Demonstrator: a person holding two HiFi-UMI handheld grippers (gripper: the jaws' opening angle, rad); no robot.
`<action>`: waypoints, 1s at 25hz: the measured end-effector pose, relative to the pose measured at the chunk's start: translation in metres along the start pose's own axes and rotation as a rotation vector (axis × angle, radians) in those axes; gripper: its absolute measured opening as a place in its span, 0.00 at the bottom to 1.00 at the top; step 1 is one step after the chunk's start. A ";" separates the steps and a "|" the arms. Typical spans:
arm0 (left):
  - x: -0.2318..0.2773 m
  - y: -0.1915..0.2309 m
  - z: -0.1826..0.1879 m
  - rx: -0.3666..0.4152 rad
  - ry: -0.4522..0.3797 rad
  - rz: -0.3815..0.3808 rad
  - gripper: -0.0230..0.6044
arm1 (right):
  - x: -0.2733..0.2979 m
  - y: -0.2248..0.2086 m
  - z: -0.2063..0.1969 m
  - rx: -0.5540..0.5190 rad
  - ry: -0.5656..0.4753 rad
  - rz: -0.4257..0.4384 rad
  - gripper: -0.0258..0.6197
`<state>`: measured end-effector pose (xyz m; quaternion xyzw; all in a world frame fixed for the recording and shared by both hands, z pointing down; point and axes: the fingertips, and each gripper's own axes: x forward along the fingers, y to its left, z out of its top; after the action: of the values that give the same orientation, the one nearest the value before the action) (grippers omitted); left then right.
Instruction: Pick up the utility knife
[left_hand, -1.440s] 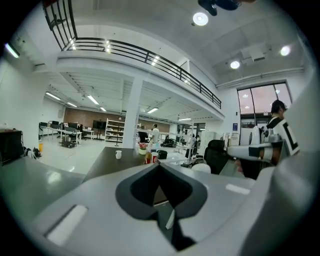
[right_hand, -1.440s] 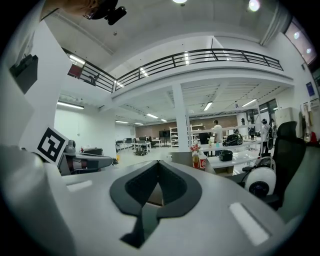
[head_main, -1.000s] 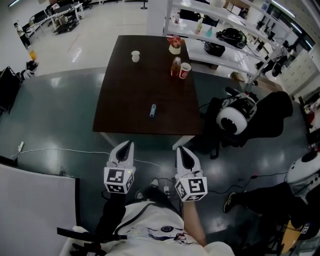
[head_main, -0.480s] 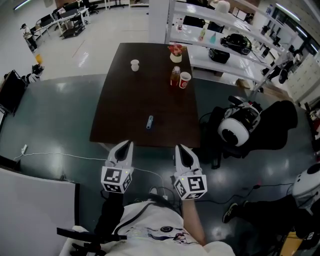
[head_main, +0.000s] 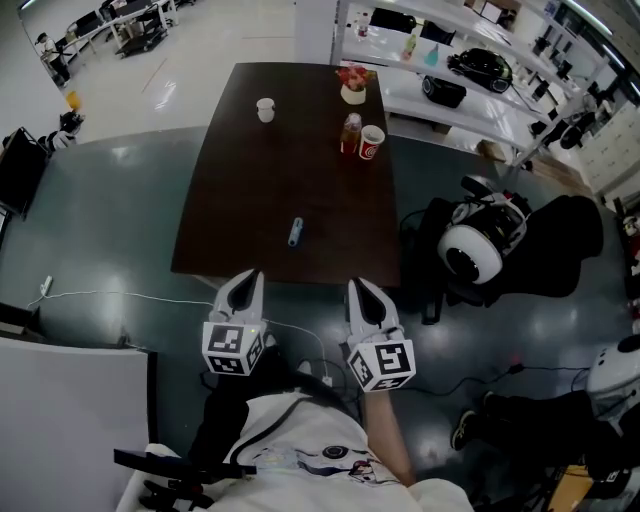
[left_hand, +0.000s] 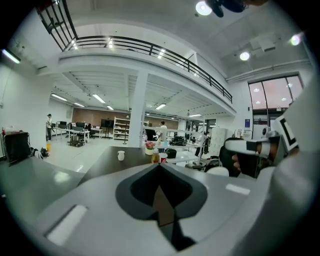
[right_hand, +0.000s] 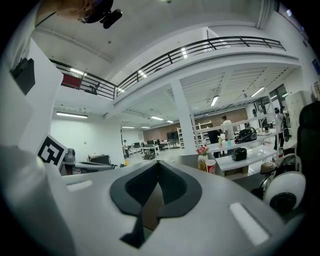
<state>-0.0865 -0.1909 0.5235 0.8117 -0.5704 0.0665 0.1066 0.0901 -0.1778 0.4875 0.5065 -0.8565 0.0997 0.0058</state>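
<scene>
Just short of the table, both grippers closed and empty

Only the black-and-white square markers on the two cubes, the left cube (head_main: 232, 348) and the right cube (head_main: 381, 364), read clearly as patterns. The red cup (head_main: 371, 141) carries a white print too small to read, and the label on the bottle (head_main: 350, 132) beside it is just as unclear.

The utility knife (head_main: 295, 232), a slim blue-grey tool, lies alone on the dark table (head_main: 230, 210), in its near half, well apart from the cup, the bottle and the small white cup (head_main: 265, 109) at the far end. It lies ahead of both grippers, between their lines of pointing.

The left gripper (head_main: 247, 283) has its jaws pressed together with nothing between them. The right gripper (head_main: 358, 292) is the same. Both tips hang at the table's near edge, and neither touches the knife.
</scene>
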 end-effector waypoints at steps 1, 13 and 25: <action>0.004 0.001 -0.002 -0.006 0.008 -0.004 0.04 | 0.003 -0.002 -0.001 -0.003 0.006 -0.003 0.04; 0.097 0.038 0.043 -0.004 -0.045 -0.091 0.04 | 0.085 -0.019 0.038 -0.119 -0.040 -0.059 0.04; 0.150 0.089 0.048 -0.019 0.004 -0.151 0.04 | 0.161 -0.029 0.041 -0.096 -0.005 -0.107 0.04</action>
<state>-0.1192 -0.3690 0.5198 0.8513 -0.5079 0.0542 0.1201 0.0408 -0.3380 0.4699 0.5509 -0.8320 0.0570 0.0334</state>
